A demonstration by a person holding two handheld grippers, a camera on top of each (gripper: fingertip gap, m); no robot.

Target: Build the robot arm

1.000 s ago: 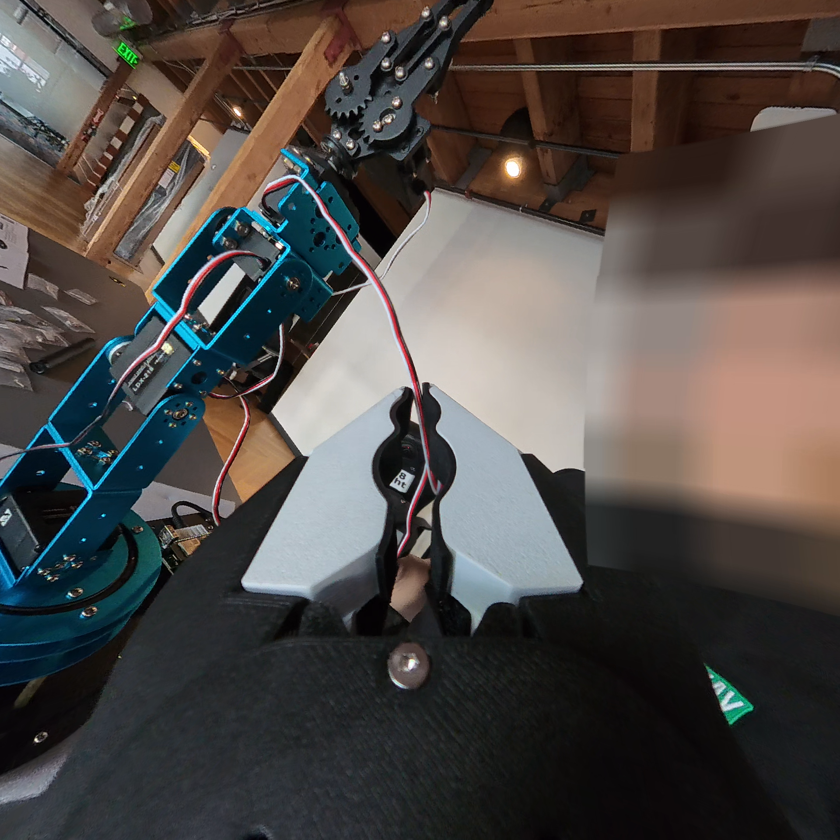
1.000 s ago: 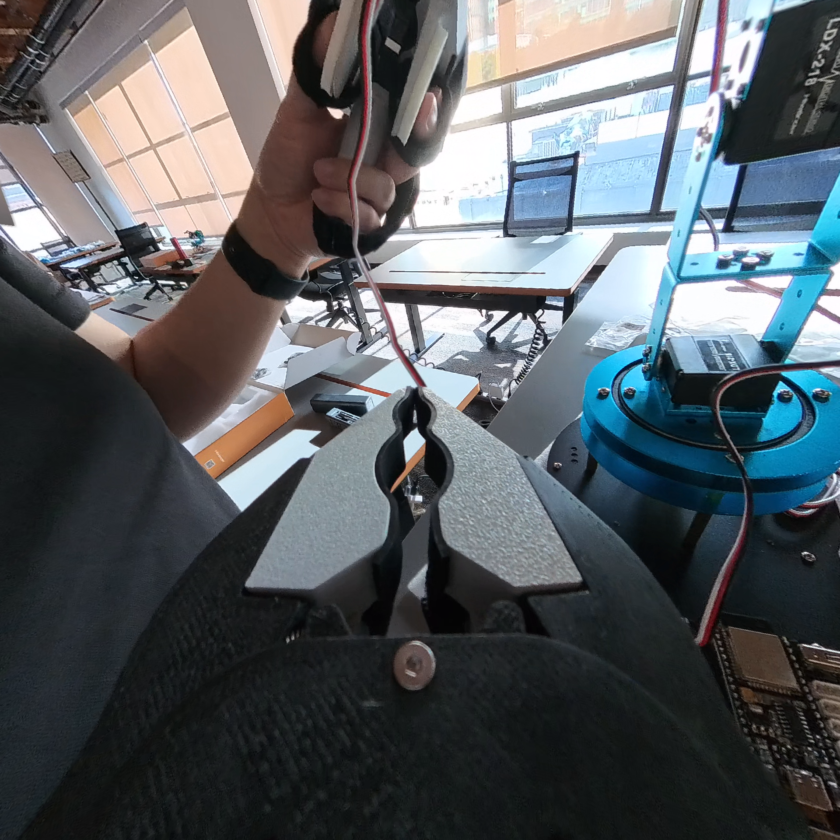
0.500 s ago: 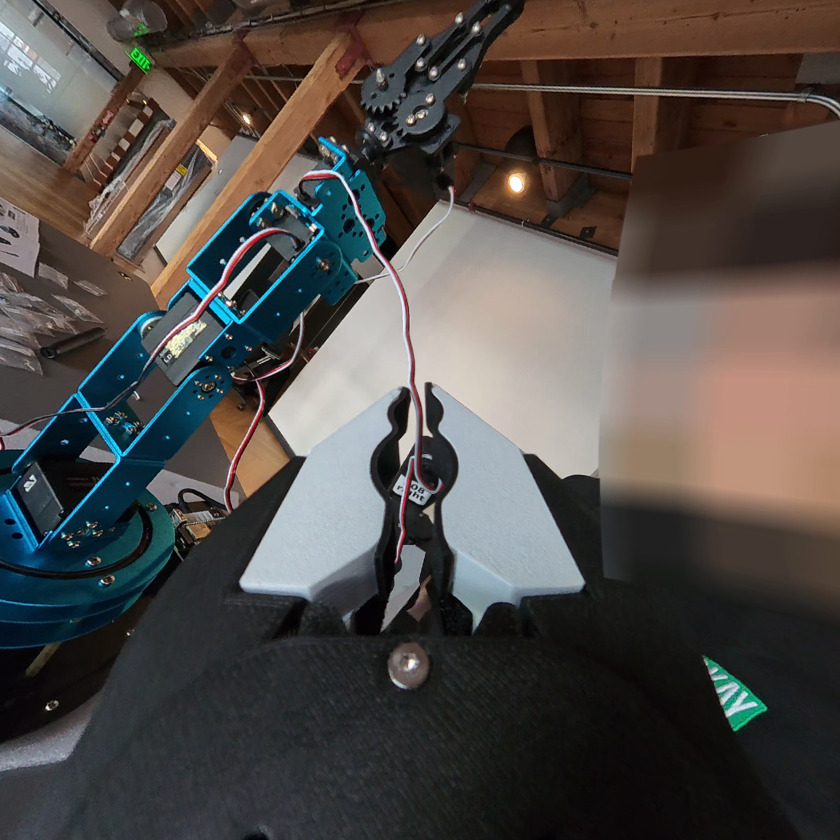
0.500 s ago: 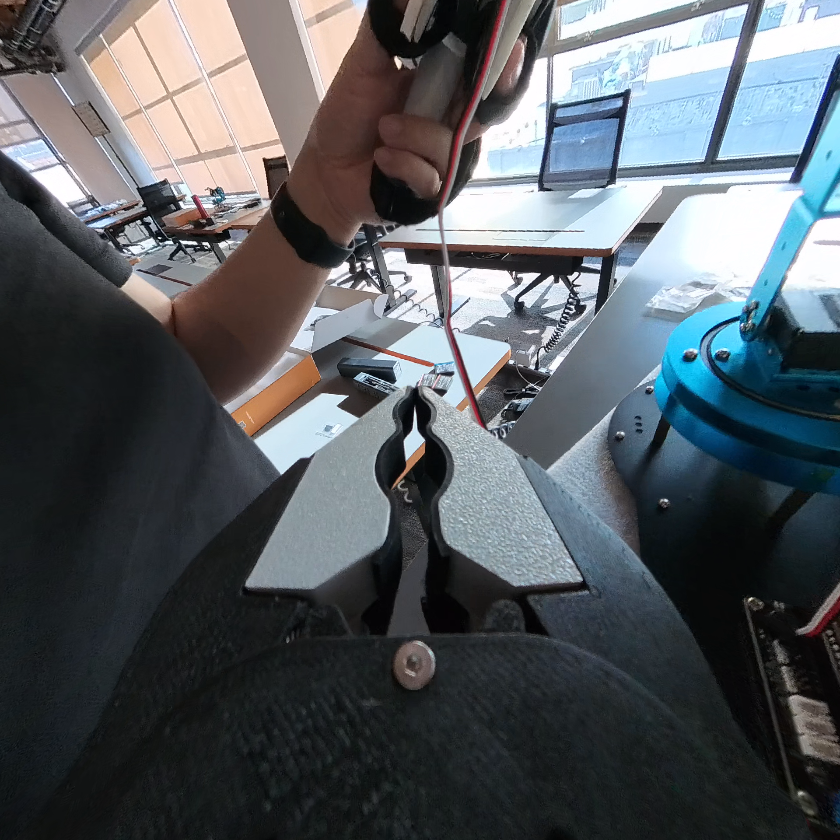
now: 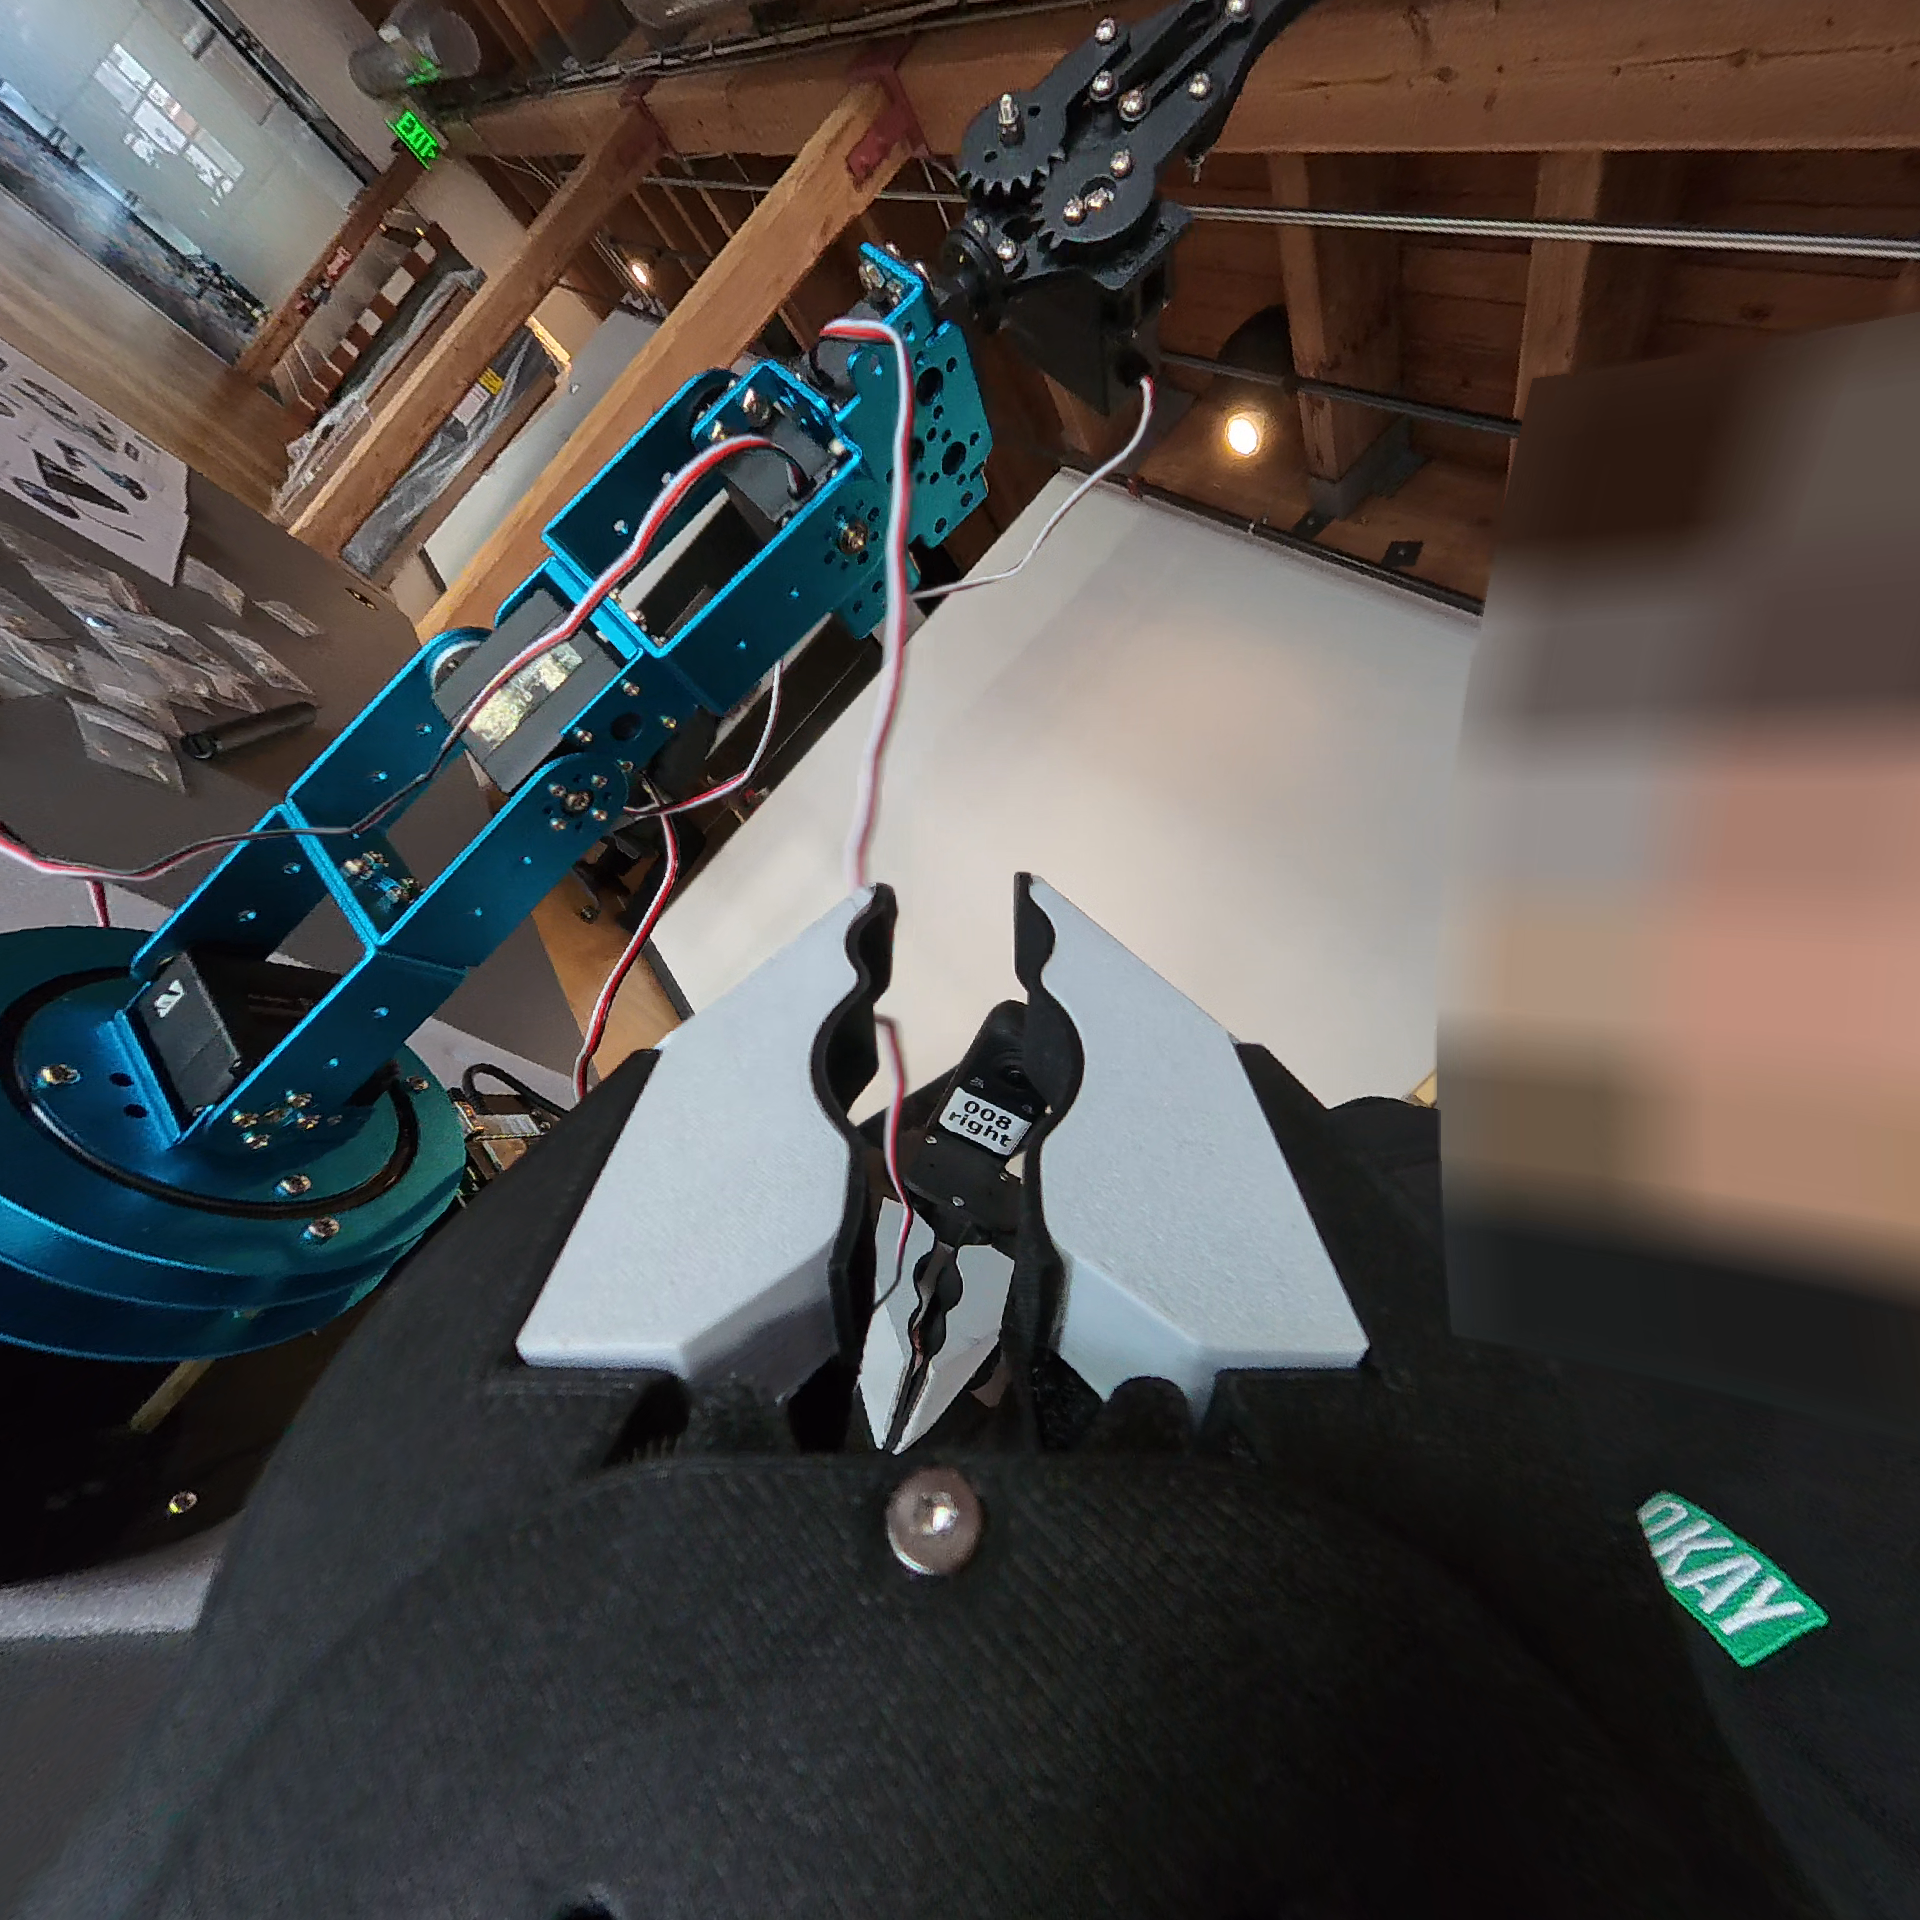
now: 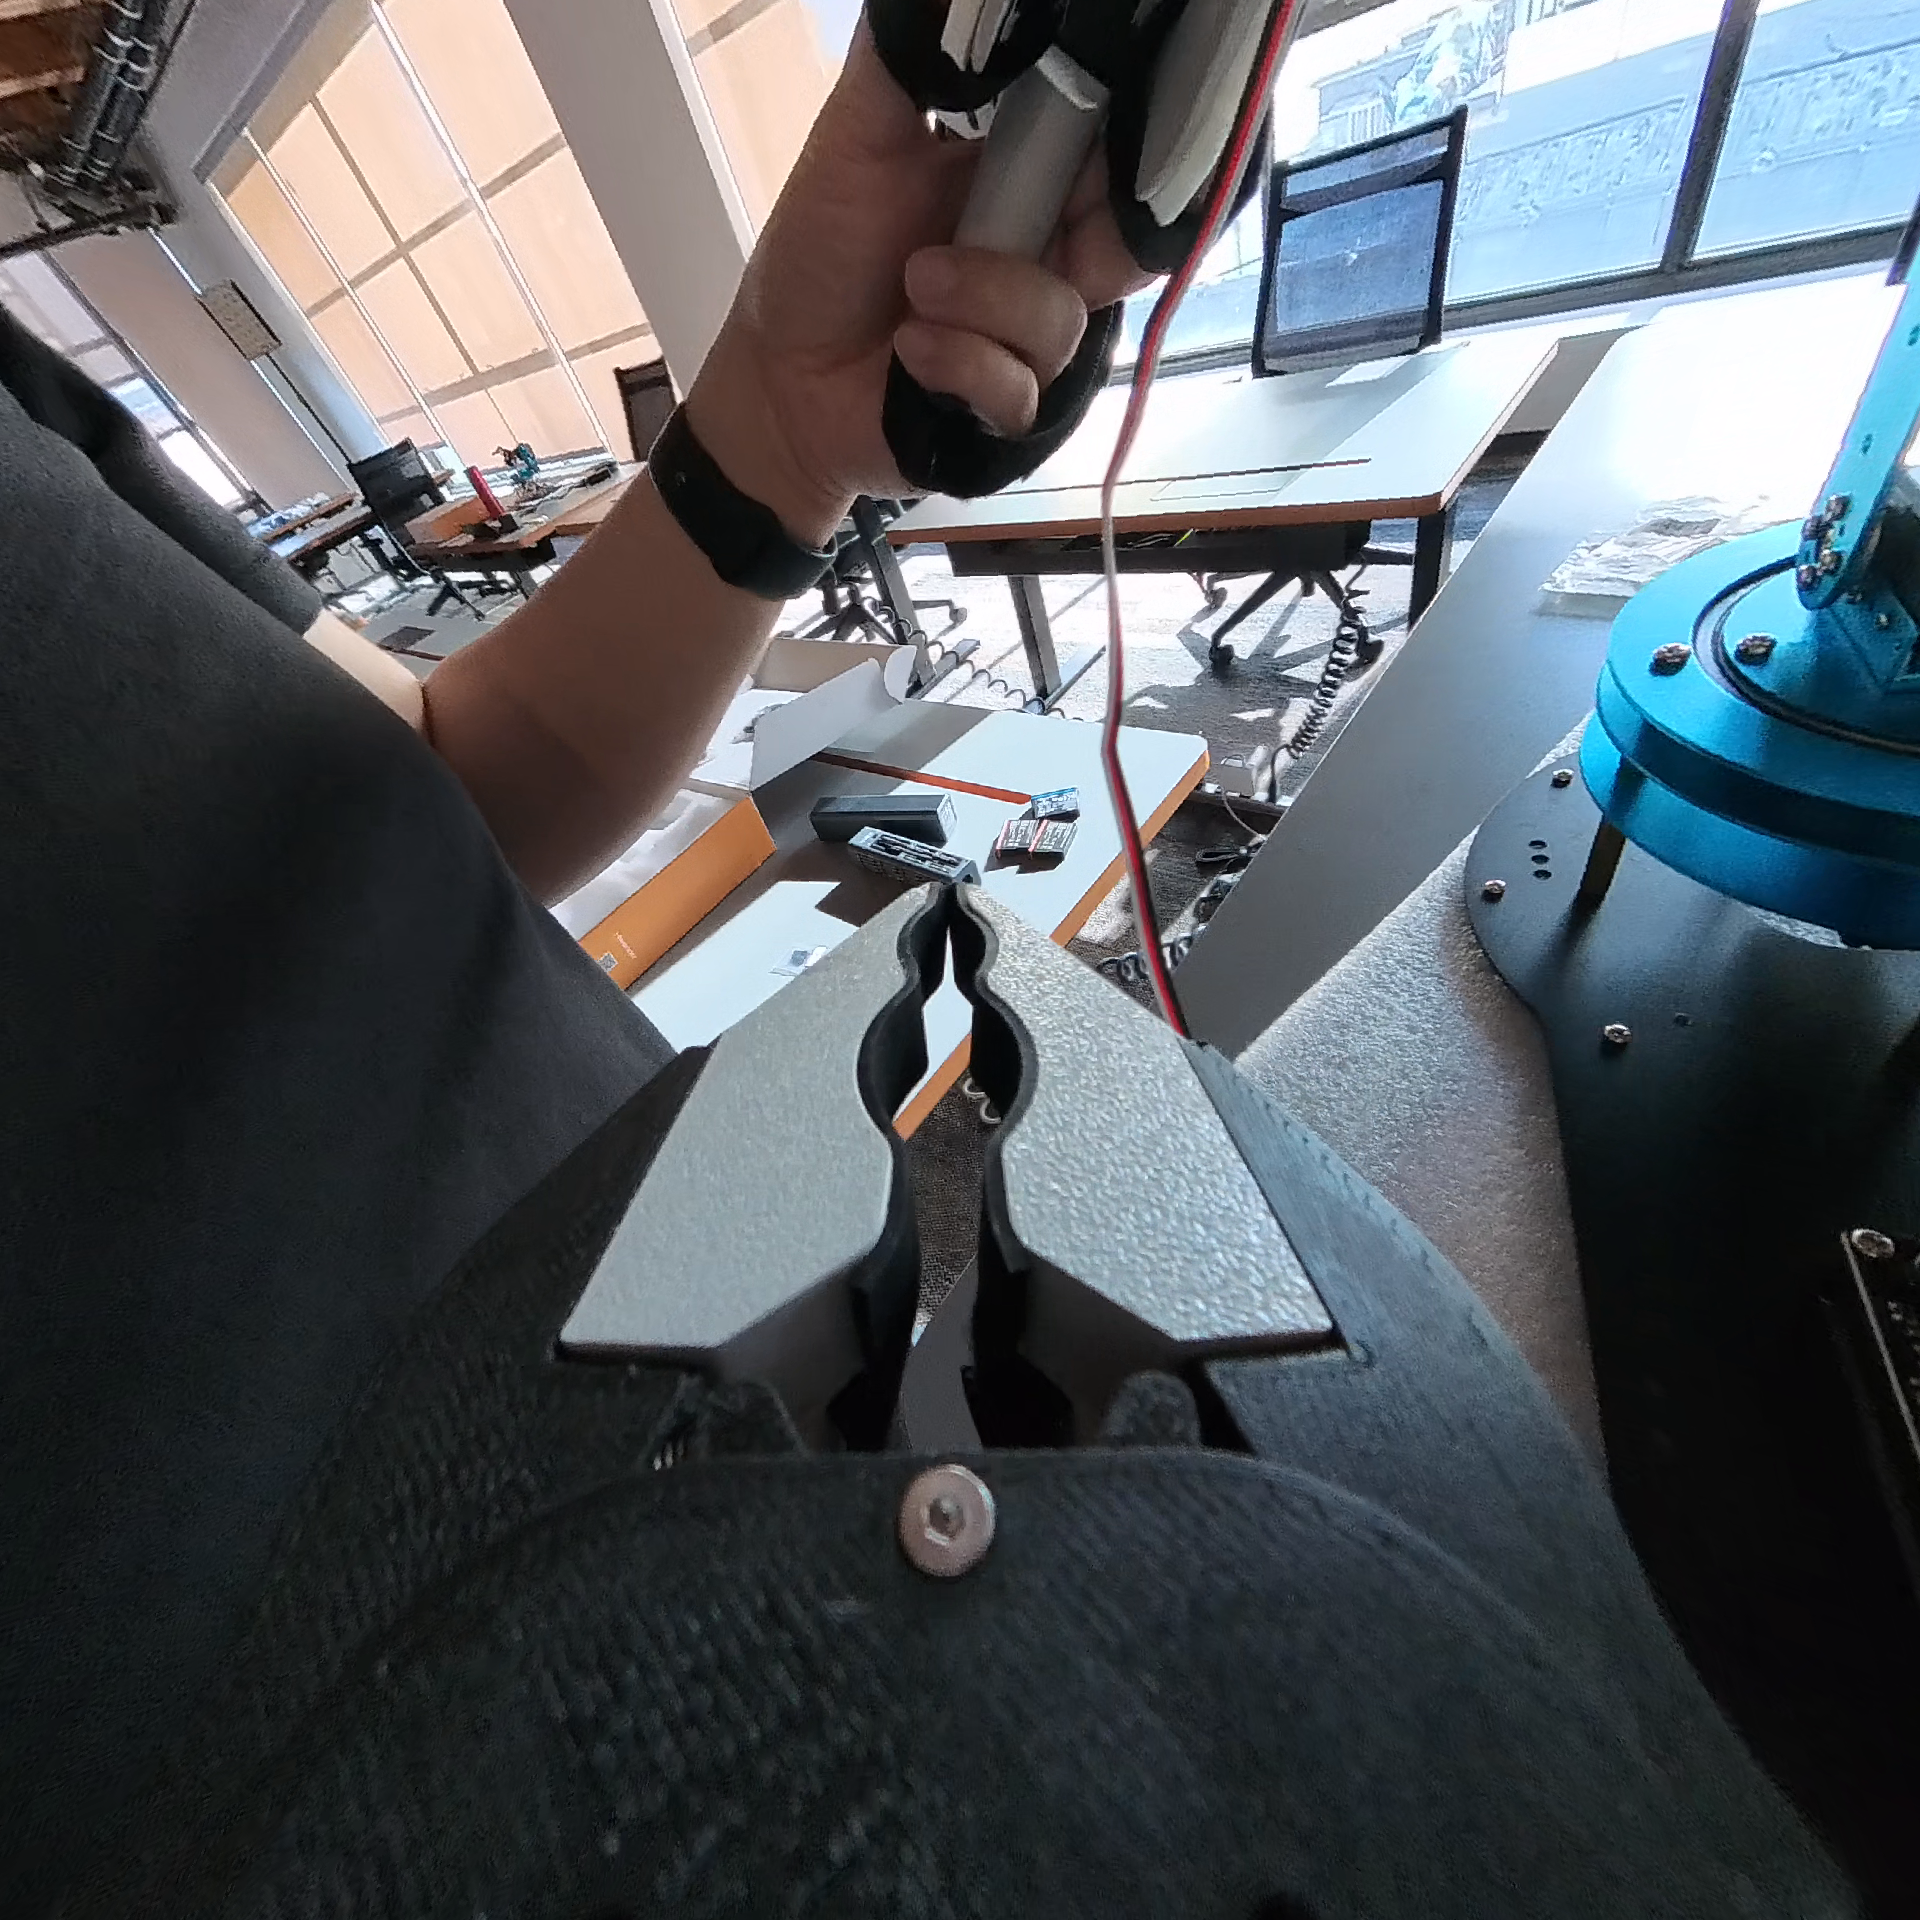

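Both claws are observed near a blue robot arm kit [image 5: 436,790]. Left claw [image 5: 945,904] is held spread, with a red-white-black servo wire [image 5: 878,665] passing between its fingers, contact unclear. Right claw [image 6: 954,902] is pressed nearly together, gripping nothing; the wire [image 6: 1117,644] hangs just beside it. The kit's base [image 6: 1745,769] is seated on a dark surface [image 6: 1403,1101].

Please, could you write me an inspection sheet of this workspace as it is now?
Surface: grey table; black base plate.
Main things: blue robot arm with black claw, standing on the plate.
Clutter: small bags; circuit board; orange box on a side desk.
Grippers: left gripper open; right gripper shut, nothing between its jaws.
Cables: red-white-black cable from the arm passes between the left gripper's jaws and beside the right gripper.
Surroundings: wooden beams; windows; desks.
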